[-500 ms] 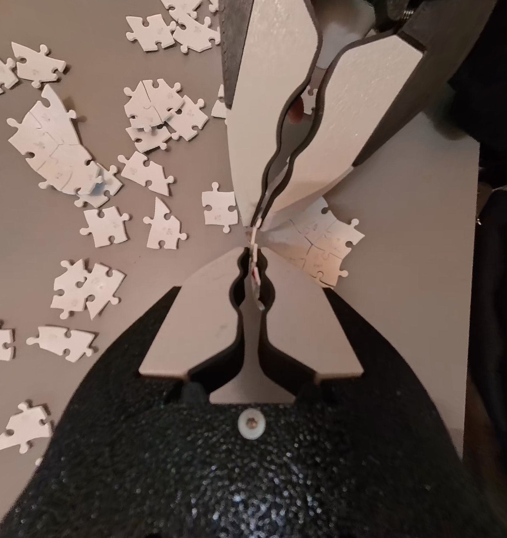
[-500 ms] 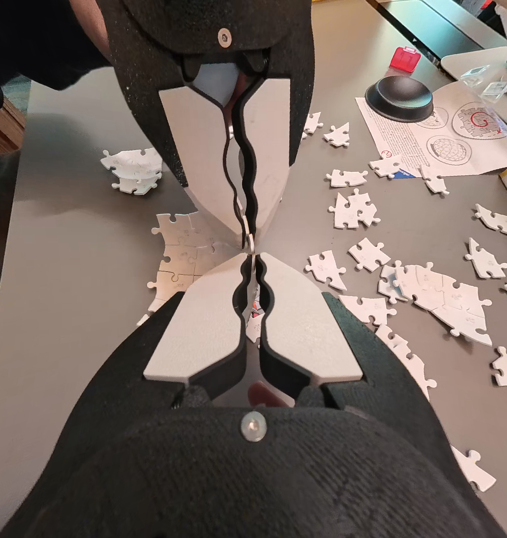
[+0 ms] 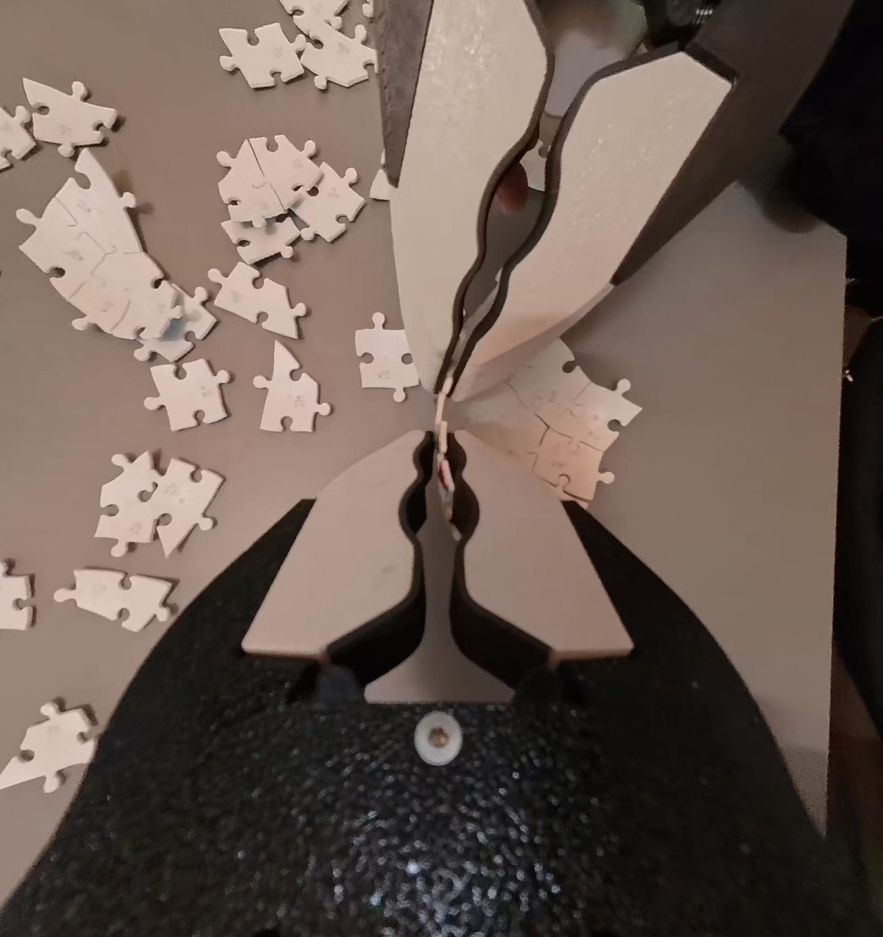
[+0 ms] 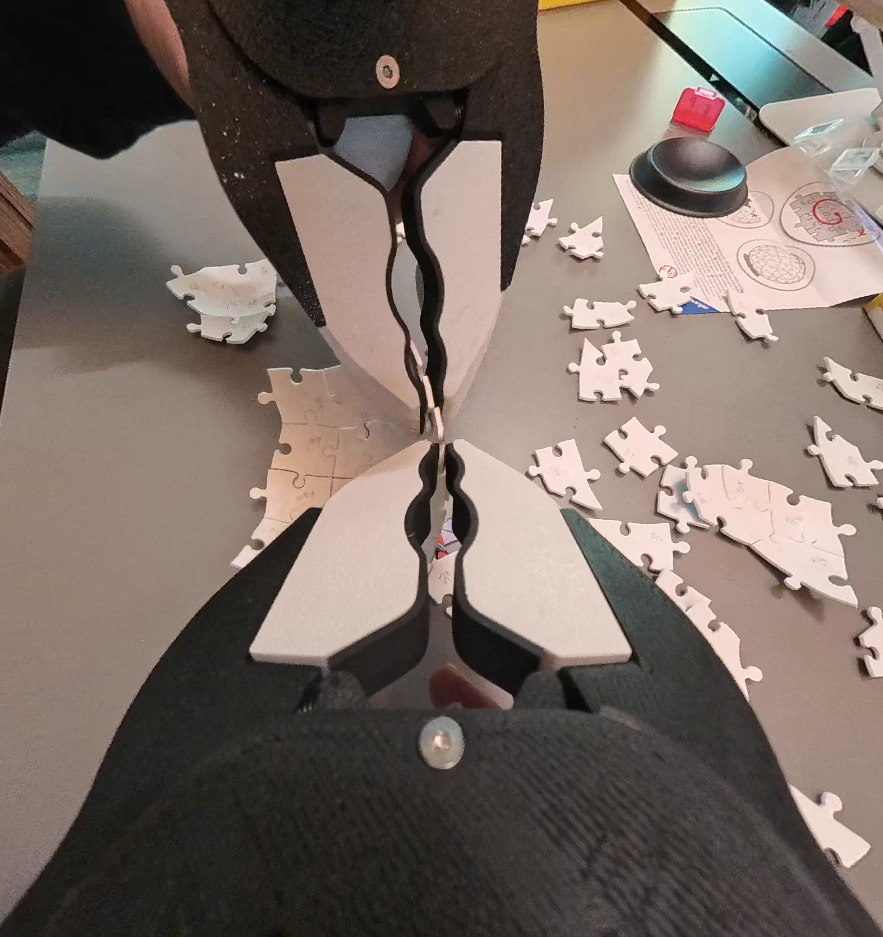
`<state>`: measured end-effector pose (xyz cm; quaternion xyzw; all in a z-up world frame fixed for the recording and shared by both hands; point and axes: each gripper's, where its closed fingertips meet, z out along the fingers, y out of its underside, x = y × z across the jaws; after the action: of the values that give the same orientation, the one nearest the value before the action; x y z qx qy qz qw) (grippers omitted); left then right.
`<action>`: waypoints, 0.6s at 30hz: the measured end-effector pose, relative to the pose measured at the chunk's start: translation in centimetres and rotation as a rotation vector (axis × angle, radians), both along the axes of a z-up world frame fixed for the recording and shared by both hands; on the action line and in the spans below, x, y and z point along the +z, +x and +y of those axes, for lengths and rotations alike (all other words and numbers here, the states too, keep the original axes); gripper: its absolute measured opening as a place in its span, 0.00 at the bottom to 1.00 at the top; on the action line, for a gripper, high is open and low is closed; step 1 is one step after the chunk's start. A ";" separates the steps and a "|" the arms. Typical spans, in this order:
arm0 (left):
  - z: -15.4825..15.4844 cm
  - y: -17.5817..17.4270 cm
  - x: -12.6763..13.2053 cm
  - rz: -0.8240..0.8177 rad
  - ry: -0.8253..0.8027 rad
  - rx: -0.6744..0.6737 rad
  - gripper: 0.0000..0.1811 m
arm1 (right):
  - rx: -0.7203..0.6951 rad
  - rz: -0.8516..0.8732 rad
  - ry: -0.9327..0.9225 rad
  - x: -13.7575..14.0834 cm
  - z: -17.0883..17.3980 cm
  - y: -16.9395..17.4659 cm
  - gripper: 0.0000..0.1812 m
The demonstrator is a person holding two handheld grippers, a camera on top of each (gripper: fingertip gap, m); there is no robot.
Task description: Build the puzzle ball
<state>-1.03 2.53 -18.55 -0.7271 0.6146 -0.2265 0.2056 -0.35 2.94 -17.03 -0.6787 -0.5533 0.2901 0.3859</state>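
My left gripper [image 3: 442, 440] is shut on a thin white puzzle piece [image 3: 445, 469] held edge-on. My right gripper [image 4: 442, 450] is shut on another puzzle piece [image 4: 441, 545], also edge-on, with coloured print on one face. The two grippers meet tip to tip a little above the table, and the two pieces touch edge to edge between the tips. The right gripper [image 3: 448, 384] comes in from the top of the left wrist view, and the left gripper [image 4: 431, 422] comes in from the top of the right wrist view. A joined curved section [image 3: 571, 421] lies on the table right under them.
Many loose white pieces [image 3: 185, 393] and a larger joined section [image 4: 774, 517] lie spread over the grey table. Stacked curved sections [image 4: 226, 299] sit at the far left. A black dome stand [image 4: 687, 172] rests on an instruction sheet [image 4: 723, 263]. The table edge [image 3: 835, 456] is close. The grippers are tip to tip, or close to it. Left tips and right tips are each some 15 cm from the larger joined section [image 4: 774, 517]. The left camera catches it too, in the left wrist view [image 3: 93, 262].
Hardly anything: both grippers stay shut and tip to tip, with only a slight shift of the pieces between them.
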 end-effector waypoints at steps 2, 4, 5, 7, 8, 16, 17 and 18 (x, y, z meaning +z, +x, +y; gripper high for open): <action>-0.1 0.0 0.0 -0.025 -0.030 0.010 0.02 | 0.005 0.001 -0.001 0.0 -0.1 0.0 0.01; -0.2 0.0 0.0 -0.051 -0.058 0.013 0.02 | 0.014 -0.006 0.006 0.1 -0.1 0.0 0.01; -0.2 0.0 0.0 -0.058 -0.071 0.016 0.02 | 0.016 -0.011 0.011 0.0 -0.1 0.0 0.01; -0.3 0.0 0.0 -0.058 -0.085 0.014 0.02 | 0.025 -0.023 0.021 0.0 -0.3 0.0 0.01; -0.3 0.0 0.0 -0.058 -0.082 0.017 0.02 | 0.026 -0.027 0.029 -0.1 -0.2 0.0 0.01; 0.1 0.1 0.3 -0.052 -0.050 0.051 0.03 | 0.005 0.017 0.023 0.5 0.1 0.2 0.01; 0.1 0.1 0.3 -0.045 -0.039 0.056 0.04 | 0.006 0.018 0.021 0.5 0.0 0.2 0.01; 0.2 0.0 0.3 -0.041 -0.030 0.058 0.05 | 0.010 0.019 0.019 0.4 0.0 0.2 0.01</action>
<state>-0.99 2.72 -18.25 -0.7427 0.5856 -0.2444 0.2138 -0.12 2.93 -16.60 -0.6695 -0.5556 0.2933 0.3963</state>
